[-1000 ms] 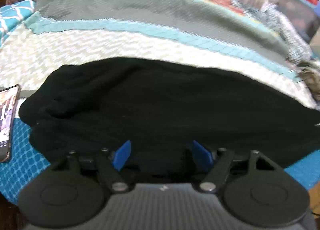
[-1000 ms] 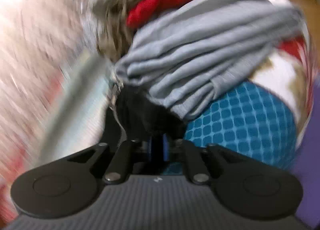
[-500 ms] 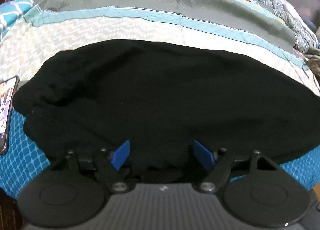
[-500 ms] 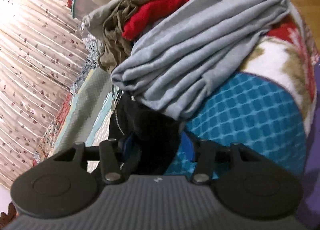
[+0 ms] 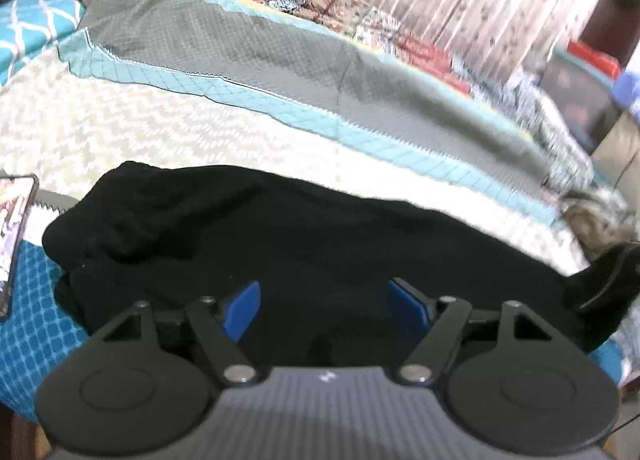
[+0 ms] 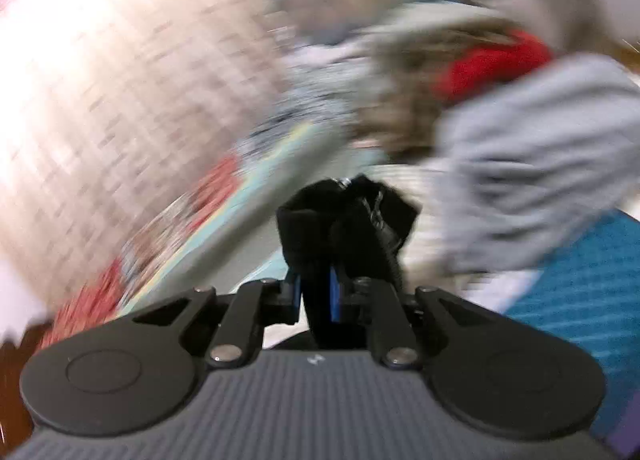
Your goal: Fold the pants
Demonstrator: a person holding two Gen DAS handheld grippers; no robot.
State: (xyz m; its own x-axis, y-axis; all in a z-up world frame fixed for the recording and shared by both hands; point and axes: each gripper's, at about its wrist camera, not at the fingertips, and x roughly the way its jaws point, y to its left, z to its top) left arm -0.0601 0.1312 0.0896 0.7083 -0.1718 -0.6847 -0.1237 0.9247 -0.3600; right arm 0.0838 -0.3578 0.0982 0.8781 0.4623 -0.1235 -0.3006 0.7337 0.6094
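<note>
Black pants (image 5: 300, 244) lie lengthwise across the bed in the left wrist view. My left gripper (image 5: 324, 306) sits low over their near edge, its blue pads (image 5: 240, 308) wide apart and pressing on nothing. At the right edge the pants' end (image 5: 612, 280) rises off the bed. In the blurred right wrist view my right gripper (image 6: 316, 296) is closing its jaws, and a bunched black end of the pants (image 6: 344, 220) is pinched between the blue pads and sticks up past the fingertips.
A phone (image 5: 14, 236) lies at the bed's left edge. A patchwork quilt (image 5: 160, 132) covers the bed, over a teal blanket (image 6: 580, 280). A pile of grey clothes (image 6: 540, 148) with a red cloth (image 6: 492, 64) lies at the right end. A curtain (image 6: 100, 80) hangs behind.
My right gripper closed on the black pants end and lifted it, and its view swung and blurred. The left gripper drew back a little and stayed open.
</note>
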